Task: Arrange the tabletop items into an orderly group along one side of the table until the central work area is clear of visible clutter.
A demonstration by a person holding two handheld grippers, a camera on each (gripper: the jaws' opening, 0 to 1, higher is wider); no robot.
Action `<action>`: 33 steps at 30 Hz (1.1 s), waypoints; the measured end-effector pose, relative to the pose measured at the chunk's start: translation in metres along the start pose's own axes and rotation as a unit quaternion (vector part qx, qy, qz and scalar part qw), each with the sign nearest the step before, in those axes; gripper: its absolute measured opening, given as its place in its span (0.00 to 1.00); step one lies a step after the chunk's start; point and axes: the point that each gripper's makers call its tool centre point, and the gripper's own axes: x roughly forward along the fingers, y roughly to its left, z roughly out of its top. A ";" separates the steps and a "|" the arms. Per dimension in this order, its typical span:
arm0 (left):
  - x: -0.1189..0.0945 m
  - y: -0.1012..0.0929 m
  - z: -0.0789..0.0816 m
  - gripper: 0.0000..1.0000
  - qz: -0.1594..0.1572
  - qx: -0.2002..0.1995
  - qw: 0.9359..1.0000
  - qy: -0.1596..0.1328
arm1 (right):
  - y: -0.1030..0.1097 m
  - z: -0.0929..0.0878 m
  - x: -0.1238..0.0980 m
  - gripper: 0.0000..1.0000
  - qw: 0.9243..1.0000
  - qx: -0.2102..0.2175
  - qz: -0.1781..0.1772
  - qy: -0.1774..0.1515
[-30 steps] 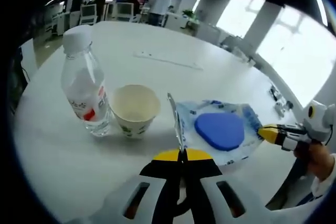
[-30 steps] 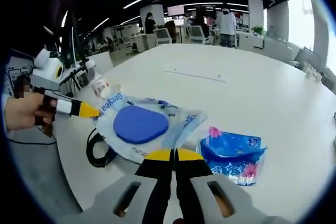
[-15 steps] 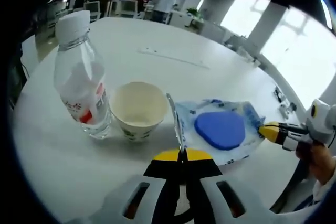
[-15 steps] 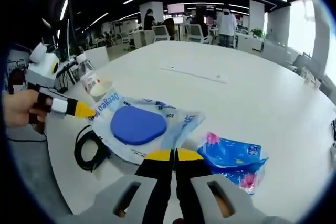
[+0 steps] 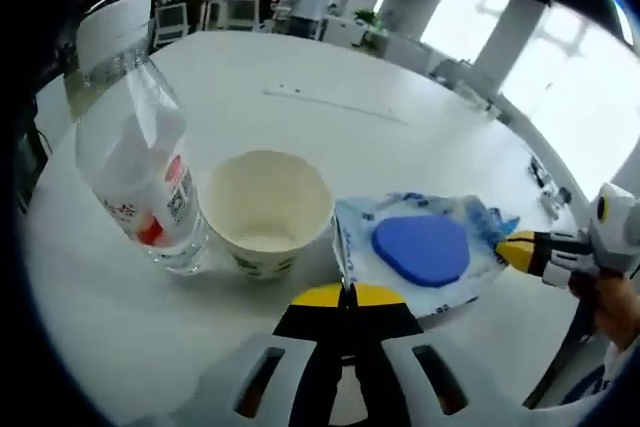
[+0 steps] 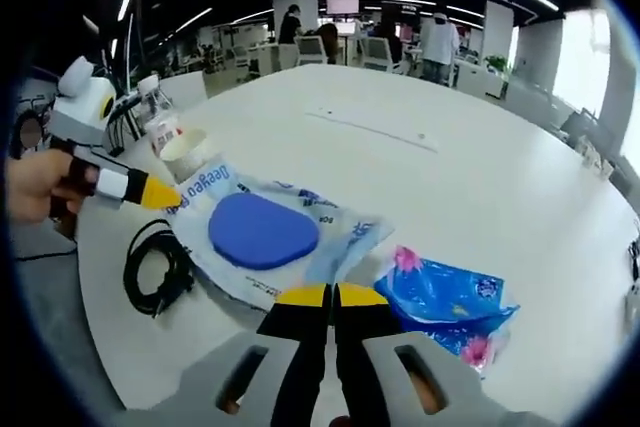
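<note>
Left gripper view: both grippers' jaws pinch the clear packet (image 5: 425,252); cup (image 5: 266,210) beside.

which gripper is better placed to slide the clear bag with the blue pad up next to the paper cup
Left. The left gripper is shut on the clear bag at the edge nearest the paper cup. The right gripper pinches the far edge.

Right gripper (image 6: 331,299) has its jaws pinched together on the near edge of the clear bag (image 6: 265,242) with the blue pad inside. Left gripper (image 6: 160,193) grips the bag's far corner. Black cable (image 6: 155,272) coiled beside it, blue floral pack (image 6: 450,305) on the white counter (image 6: 480,187).
</note>
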 end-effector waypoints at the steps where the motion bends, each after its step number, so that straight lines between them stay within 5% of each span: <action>1: 0.001 0.001 0.000 0.00 0.000 0.000 1.000 0.000 | 0.000 -0.001 0.001 0.00 1.000 -0.003 0.000 0.002; 16: 0.010 0.005 -0.011 0.00 0.000 -0.026 1.000 0.004 | -0.003 -0.019 0.014 0.00 0.999 0.046 0.004 0.014; 33: 0.023 0.017 -0.012 0.00 -0.001 -0.038 0.999 0.010 | -0.003 -0.022 0.023 0.00 0.999 0.047 0.004 0.021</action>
